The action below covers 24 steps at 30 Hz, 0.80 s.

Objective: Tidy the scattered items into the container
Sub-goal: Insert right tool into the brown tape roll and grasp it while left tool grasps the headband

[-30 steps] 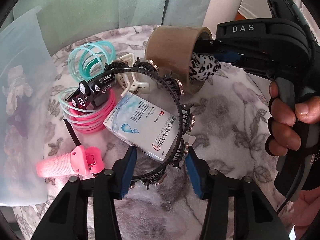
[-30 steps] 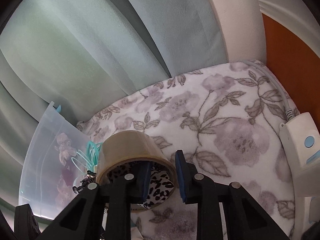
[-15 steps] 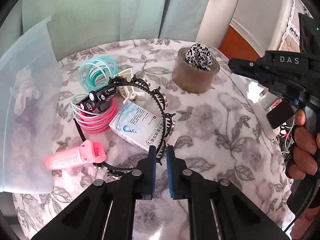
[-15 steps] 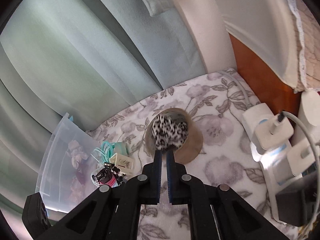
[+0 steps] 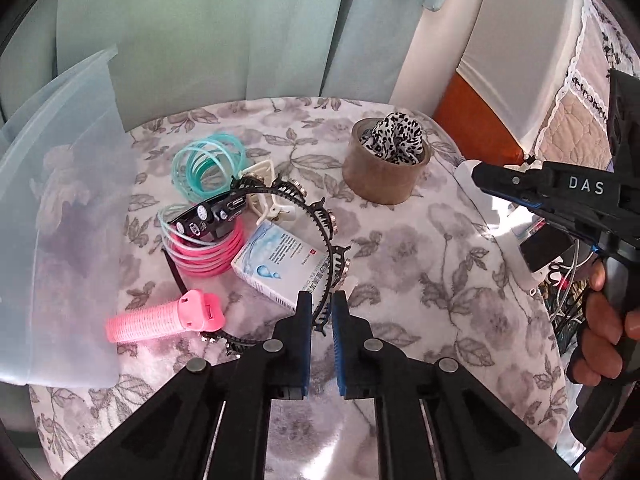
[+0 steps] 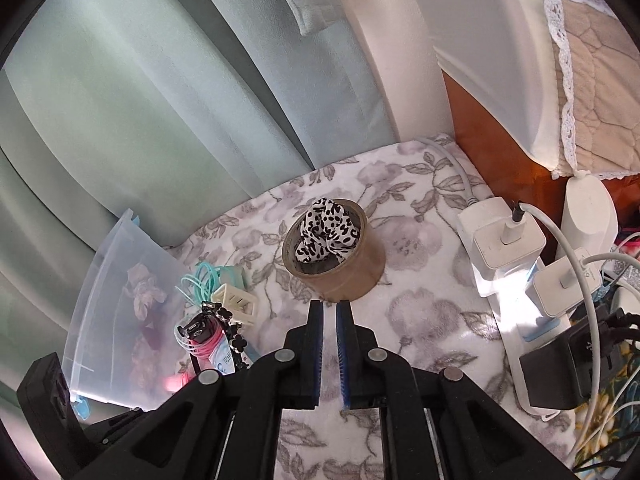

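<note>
Left gripper (image 5: 322, 312) pinching thin black toothed headband (image 5: 334, 240) at near arc; jaws just closed on it. Band light, springy, spiky; likely snags box (image 5: 280, 266) and pink coils (image 5: 208, 256) it rings. Clear container (image 5: 60, 200) just left of pile. Right gripper (image 6: 329, 312) pressed together, empty, near tape roll (image 6: 340, 268) holding spotted scrunchie (image 6: 326, 234).
</note>
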{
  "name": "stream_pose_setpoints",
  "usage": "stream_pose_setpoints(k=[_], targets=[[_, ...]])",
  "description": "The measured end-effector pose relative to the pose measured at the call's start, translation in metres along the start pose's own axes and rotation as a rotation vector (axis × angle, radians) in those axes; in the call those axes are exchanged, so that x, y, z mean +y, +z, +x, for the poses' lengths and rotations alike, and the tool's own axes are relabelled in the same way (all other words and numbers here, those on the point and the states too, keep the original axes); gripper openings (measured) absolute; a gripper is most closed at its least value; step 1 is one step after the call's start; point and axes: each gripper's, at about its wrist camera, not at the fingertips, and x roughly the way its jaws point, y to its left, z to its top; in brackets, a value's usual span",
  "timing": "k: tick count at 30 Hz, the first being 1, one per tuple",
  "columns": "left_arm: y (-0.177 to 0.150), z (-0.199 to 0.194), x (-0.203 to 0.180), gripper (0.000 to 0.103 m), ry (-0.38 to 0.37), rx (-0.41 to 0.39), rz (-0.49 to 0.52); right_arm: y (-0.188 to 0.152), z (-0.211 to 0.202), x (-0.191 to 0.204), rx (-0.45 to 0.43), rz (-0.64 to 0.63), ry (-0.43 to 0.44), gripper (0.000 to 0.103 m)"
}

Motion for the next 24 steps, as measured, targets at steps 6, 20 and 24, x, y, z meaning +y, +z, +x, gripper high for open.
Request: stream_pose_setpoints(k=[6, 20, 24], targets=[[0.021, 0.019, -0.006, 0.054, -0.033, -0.007, -0.015, 0.004, 0.025, -0.002, 0.036, -0.012, -0.049, 0.018], [0.041, 0.069, -0.008, 0.023, -0.003, 0.036, -0.021, 0.019, 0.080, 0.003, 0.069, -0.094, -0.037, 0.075], [0.043, 0.063, 0.000, 0.023, -0.049, 0.017, -0.056, 0.017, 0.093, 0.001, 0.074, -0.121, -0.041, 0.083]])
